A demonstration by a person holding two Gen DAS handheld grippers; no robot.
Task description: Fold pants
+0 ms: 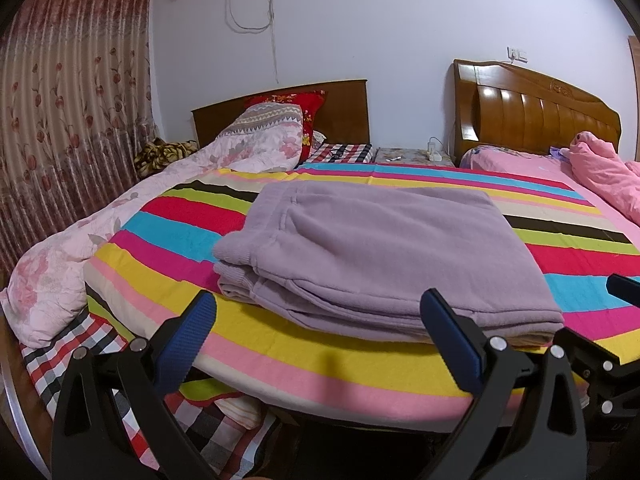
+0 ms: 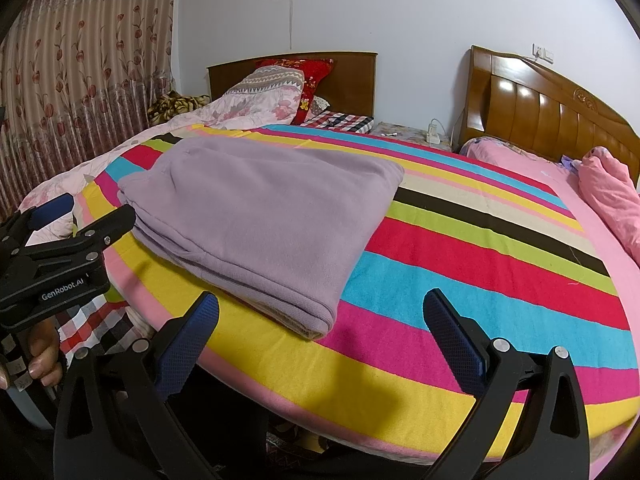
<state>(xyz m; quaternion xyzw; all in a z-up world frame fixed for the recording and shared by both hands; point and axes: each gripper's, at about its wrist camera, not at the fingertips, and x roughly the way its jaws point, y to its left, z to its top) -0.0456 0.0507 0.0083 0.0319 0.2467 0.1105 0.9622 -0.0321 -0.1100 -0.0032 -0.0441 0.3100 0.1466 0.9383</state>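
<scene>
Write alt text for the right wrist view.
Folded lilac pants lie in a neat stack on a striped blanket. The right hand-held gripper is open and empty in front of it, and the left hand-held gripper sits at the left edge.

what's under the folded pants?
The pants lie on the striped blanket, which shows all around them. Whatever is beneath the folded layers is covered. Both grippers are open, off the cloth.

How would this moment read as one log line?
pants: folded, on striped blanket | left tongs: open, empty | right tongs: open, empty
</scene>
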